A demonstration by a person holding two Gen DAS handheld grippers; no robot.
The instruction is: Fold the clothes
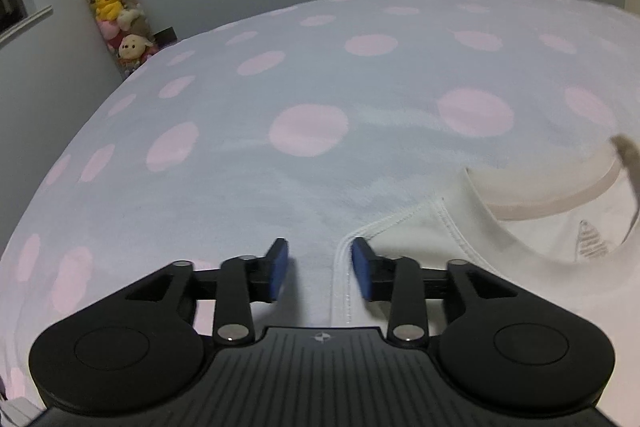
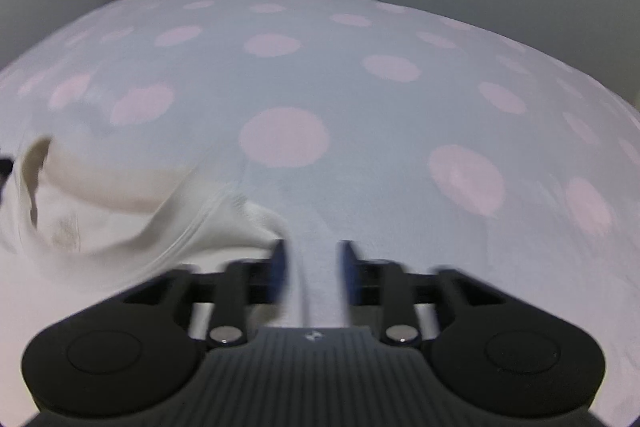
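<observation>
A white T-shirt [image 1: 500, 247] lies on a bed covered by a white sheet with pink dots [image 1: 308, 131]. Its collar and printed neck label face up at the right of the left wrist view. My left gripper [image 1: 319, 269] is open, its jaws set on either side of the shirt's left shoulder hem. In the right wrist view the shirt [image 2: 100, 223] is at the left, bunched and blurred. My right gripper [image 2: 313, 273] is open just right of the shirt's other shoulder edge, over the sheet [image 2: 288, 139].
A tall clear tube of plush toys [image 1: 112, 3] stands in the room corner beyond the bed's far left edge. Grey walls lie behind the bed. The dotted sheet stretches far ahead of both grippers.
</observation>
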